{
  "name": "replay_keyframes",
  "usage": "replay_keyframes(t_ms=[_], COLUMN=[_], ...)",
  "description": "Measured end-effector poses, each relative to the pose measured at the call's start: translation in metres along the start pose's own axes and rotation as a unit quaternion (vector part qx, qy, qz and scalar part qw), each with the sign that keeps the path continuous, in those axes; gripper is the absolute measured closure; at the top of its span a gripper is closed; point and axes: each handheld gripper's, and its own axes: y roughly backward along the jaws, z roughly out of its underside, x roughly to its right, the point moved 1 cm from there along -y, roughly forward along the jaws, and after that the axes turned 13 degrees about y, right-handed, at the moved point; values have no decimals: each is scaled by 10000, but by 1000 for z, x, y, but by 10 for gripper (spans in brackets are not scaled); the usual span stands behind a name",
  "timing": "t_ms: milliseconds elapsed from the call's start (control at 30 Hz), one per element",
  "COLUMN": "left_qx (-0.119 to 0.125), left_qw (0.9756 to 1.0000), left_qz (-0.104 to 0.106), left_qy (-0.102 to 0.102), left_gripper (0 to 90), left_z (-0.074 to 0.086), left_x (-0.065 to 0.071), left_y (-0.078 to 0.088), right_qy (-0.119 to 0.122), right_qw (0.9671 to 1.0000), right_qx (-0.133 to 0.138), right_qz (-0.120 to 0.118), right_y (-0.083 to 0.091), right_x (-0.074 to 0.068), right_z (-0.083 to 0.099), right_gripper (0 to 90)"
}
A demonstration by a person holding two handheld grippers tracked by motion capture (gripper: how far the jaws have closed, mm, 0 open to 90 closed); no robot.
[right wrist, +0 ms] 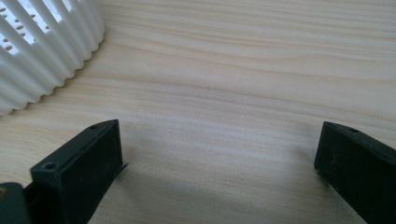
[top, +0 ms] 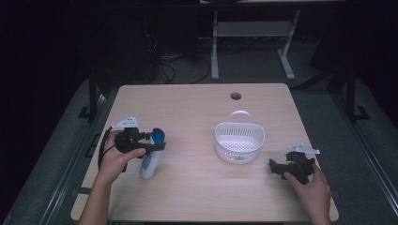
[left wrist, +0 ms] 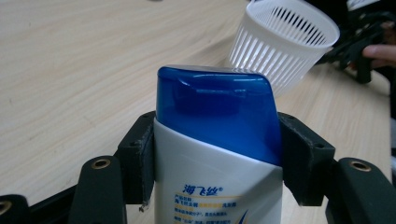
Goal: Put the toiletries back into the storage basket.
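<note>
Nearest the person, the right claw (top: pixel 278 168) rests low on the worktop (top: pixel 197 187), just to the right of the white slatted basket (top: pixel 240 143), with its jaws spread wide and nothing but bare wood grain between them in the right gripper view. The basket's ribbed wall (right wrist: pixel 42 51) curves in at the upper left corner of that view, near but apart from the jaw on that side.

Well to the left of the basket, the left claw (top: pixel 157 146) pinches a white bottle with a blue cap (top: pixel 151 157). In the left gripper view both pads press the bottle (left wrist: pixel 219 186) just where the blue cap meets the white body, and the printed label faces the camera.

Farther back from the basket, a round cable hole (top: pixel 235 96) sits in the worktop near its far edge.
</note>
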Motion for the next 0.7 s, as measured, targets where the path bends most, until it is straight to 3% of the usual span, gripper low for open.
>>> replay_keyframes(t_ms=[200, 433, 700], left_qx=[219, 431, 490], left_qw=[9995, 9983, 9973], left_qz=[215, 322, 438], left_qy=[-83, -217, -328], left_gripper=[371, 372, 372], left_z=[-2, -4, -14], left_x=[2, 5, 12], left_y=[4, 3, 0], right_qy=[1, 0, 0], right_qw=[10000, 10000, 10000], right_qx=[0, 0, 1], right_qz=[-1, 0, 0], right_y=[0, 0, 0], right_x=[0, 0, 0], right_z=[0, 0, 0], right_gripper=[4, 4, 4])
